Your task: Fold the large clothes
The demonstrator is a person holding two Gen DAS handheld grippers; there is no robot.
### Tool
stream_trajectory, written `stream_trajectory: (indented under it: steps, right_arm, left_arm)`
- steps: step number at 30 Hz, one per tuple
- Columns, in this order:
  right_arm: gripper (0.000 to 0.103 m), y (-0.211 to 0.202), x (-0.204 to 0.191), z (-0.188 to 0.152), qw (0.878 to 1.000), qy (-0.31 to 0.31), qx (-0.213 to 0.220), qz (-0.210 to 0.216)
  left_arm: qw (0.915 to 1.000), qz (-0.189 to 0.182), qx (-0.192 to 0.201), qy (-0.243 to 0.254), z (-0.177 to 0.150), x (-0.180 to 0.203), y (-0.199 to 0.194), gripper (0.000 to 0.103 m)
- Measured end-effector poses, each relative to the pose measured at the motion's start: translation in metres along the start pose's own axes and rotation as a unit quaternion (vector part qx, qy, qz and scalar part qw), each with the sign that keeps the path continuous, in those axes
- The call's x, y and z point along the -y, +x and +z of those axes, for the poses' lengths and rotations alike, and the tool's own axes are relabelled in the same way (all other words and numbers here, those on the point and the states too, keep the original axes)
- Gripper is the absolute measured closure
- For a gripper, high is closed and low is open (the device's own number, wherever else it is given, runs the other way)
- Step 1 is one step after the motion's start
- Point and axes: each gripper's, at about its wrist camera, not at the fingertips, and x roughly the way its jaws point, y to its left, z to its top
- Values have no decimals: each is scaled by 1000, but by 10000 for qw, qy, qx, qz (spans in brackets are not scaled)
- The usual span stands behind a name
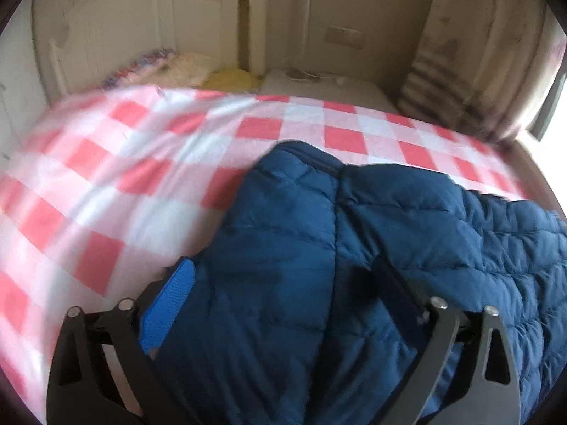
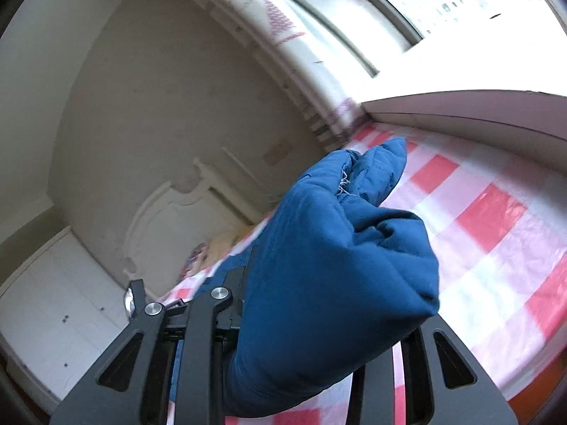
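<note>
the blue quilted jacket [image 1: 354, 248] is puffy and soft, light for its bulk i judge, with a slick shell that will slide on itself and spring back out of any fold unless pressed flat. it lies heaped on the bed's red-and-white checked cover [image 1: 106, 177], toward the near right side, part of it lifted. best hold is at a seam, hem or cuff, where the padding is thin and the pads can bite; a pinch in the fat quilting would likely slip.

my right tongs [image 2: 312, 318] are drawn in on a bunched wad of the blue fabric [image 2: 336, 248] and hold it up off the cover. my left tongs [image 1: 280, 304] stand wide with the jacket bulging between the fingers; i see no pinch there, so i count them open and holding nothing.

the cover is bare to the left and beyond the jacket, good room to spread it. the window ledge [image 2: 460, 106] and curtain [image 1: 443, 53] close in on the far right side, the headboard [image 1: 141, 17] and a pile of small things [image 1: 177, 67] at the far end.
</note>
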Motion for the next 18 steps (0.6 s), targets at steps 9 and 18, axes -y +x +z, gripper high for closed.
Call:
stream_trajectory:
  steps: [9,18]
  right_arm:
    - [69,1,-29,6,9977,-653,-13,-201]
    - [69,19,-189,-19,9486,-3134,389,-183]
  left_arm:
    - [9743,-672,309,2129,-89,117,-61,4]
    - [9853,-1151,1194,409,-71,-22,-126,4]
